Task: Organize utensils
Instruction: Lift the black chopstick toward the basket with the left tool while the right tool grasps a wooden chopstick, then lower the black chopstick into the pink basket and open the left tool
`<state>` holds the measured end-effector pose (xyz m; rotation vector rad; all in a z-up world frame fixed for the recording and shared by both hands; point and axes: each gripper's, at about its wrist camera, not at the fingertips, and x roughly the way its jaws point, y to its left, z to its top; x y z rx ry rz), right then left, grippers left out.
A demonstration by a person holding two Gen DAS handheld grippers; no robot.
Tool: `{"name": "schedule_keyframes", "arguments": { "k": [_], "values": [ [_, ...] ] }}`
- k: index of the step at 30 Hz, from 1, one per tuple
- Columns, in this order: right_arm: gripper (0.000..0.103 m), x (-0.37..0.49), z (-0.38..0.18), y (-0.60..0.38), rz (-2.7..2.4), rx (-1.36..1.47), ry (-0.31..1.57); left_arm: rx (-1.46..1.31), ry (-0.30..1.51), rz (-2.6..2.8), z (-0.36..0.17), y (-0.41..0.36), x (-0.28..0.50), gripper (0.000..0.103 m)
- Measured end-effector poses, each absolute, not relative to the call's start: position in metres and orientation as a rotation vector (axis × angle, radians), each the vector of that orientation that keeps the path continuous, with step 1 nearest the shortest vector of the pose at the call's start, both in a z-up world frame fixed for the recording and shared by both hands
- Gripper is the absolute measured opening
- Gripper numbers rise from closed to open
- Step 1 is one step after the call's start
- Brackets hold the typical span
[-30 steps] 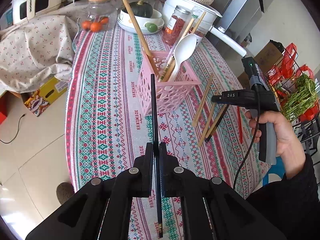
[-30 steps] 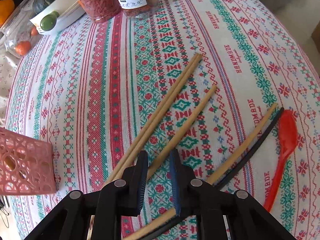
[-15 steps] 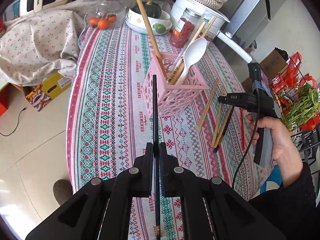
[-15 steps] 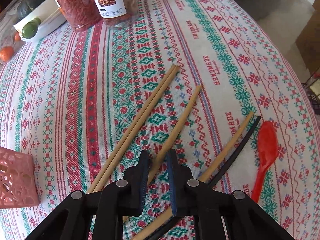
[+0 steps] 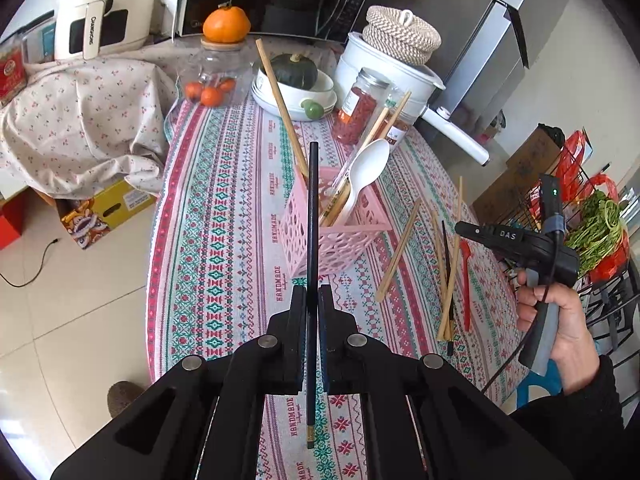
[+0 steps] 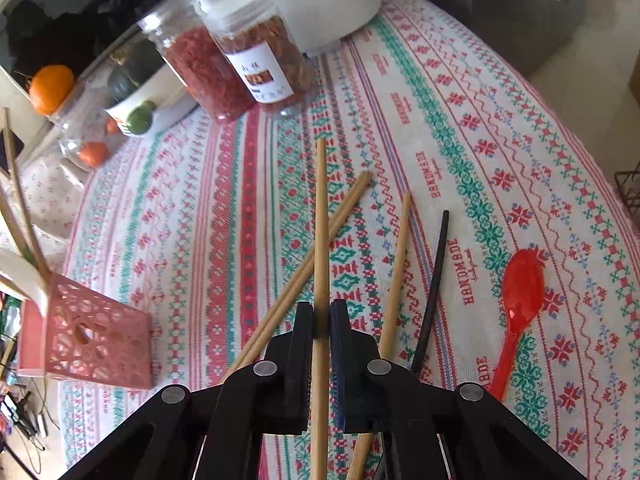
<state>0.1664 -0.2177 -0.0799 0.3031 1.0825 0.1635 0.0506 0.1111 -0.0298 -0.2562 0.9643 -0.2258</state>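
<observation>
My left gripper (image 5: 311, 294) is shut on a black chopstick (image 5: 313, 216) and holds it above the table, its far end over the pink utensil basket (image 5: 336, 240). The basket holds a white spoon (image 5: 366, 172) and wooden chopsticks. My right gripper (image 6: 321, 312) is shut on a wooden chopstick (image 6: 321, 216) and holds it lifted above the cloth. Below it lie more wooden chopsticks (image 6: 316, 256), a black chopstick (image 6: 434, 280) and a red spoon (image 6: 518, 304). The basket (image 6: 88, 336) shows at the left of the right wrist view.
Two jars of red dried food (image 6: 236, 64), a white pot (image 5: 384, 68), a bowl with a squash (image 5: 296, 80) and a jar of oranges (image 5: 216, 76) stand at the table's far end. A wire rack with greens (image 5: 596, 220) stands right of the table.
My right gripper closed on a wooden chopstick and lifted it off the cloth. My left gripper rose and drew back with the black chopstick still in it.
</observation>
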Motion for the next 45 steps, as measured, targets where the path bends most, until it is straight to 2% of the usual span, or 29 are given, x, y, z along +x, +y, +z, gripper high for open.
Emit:
{"name": "schedule_keyframes", "arguments": {
  "k": [10,20,26,36,45],
  "values": [
    [0.006,0.117,-0.016,-0.231,0.315,0.391,0.887,-0.246,0.821,-0.219,0.003,0.108,0.039,0.005],
    [0.006,0.095,0.037,-0.232,0.354,0.411,0.710,-0.274,0.558,-0.179,0.062,0.116,0.033,0.005],
    [0.006,0.089,0.057,-0.228,0.397,0.436,0.654,-0.273,0.436,-0.162,0.080,0.111,0.034,0.005],
    [0.006,0.098,0.058,-0.213,0.444,0.469,0.663,-0.243,0.360,-0.116,0.074,0.089,0.061,0.005],
    [0.006,0.104,0.057,-0.192,0.474,0.489,0.672,-0.204,0.464,-0.078,0.033,0.075,0.110,0.005]
  ]
}}
